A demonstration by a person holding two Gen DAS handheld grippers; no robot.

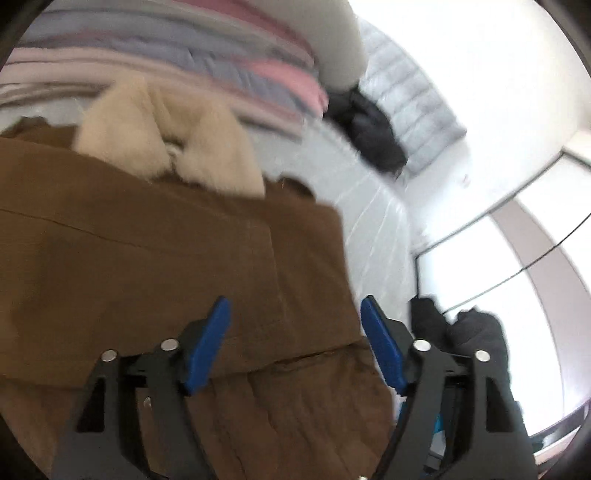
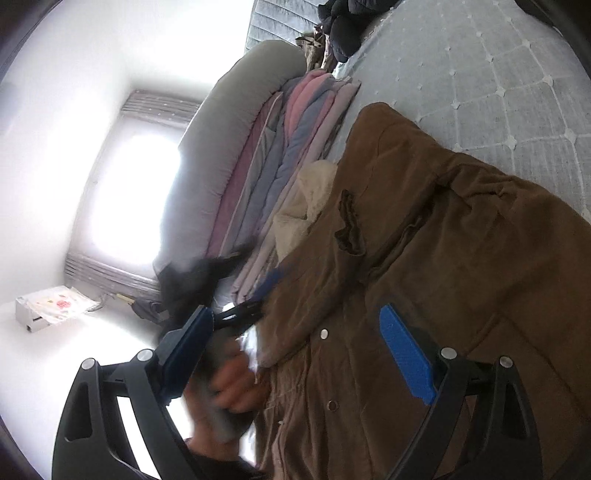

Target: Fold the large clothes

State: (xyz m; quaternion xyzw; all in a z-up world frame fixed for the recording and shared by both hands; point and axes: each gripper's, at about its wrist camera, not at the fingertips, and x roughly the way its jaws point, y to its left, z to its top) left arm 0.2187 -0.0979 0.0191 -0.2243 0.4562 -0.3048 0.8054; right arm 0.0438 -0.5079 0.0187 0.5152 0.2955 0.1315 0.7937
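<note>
Both pairs of blue pads stand apart with nothing pinched between them: your left gripper (image 1: 295,347) hovers over the lower part of the brown padded coat with the cream fleece collar (image 1: 166,266), and your right gripper (image 2: 299,354) hangs over the same coat's snap-buttoned front, its jaws just as wide. No earlier view is on hand, so take that only as how they stand now

Use the coat as your landmark. It lies spread on the pale grey quilted mattress (image 2: 498,74), collar end toward the stack of folded pink and blue-grey quilts (image 2: 295,122), which sits just beyond the collar. A dark bundle of clothing (image 2: 343,33) lies well past the coat on the far part of the mattress. In the right wrist view a blurred hand (image 2: 236,391) shows just beside the coat's near edge, with the other gripper's blue pads near it

You look to be between folds: one side already seems laid over the body, though blur makes that uncertain. Next, pick a free edge of the coat, close on a real bite of the thick fabric, and carry it across the body evenly so the padding does not bunch or slide off the mattress side
</note>
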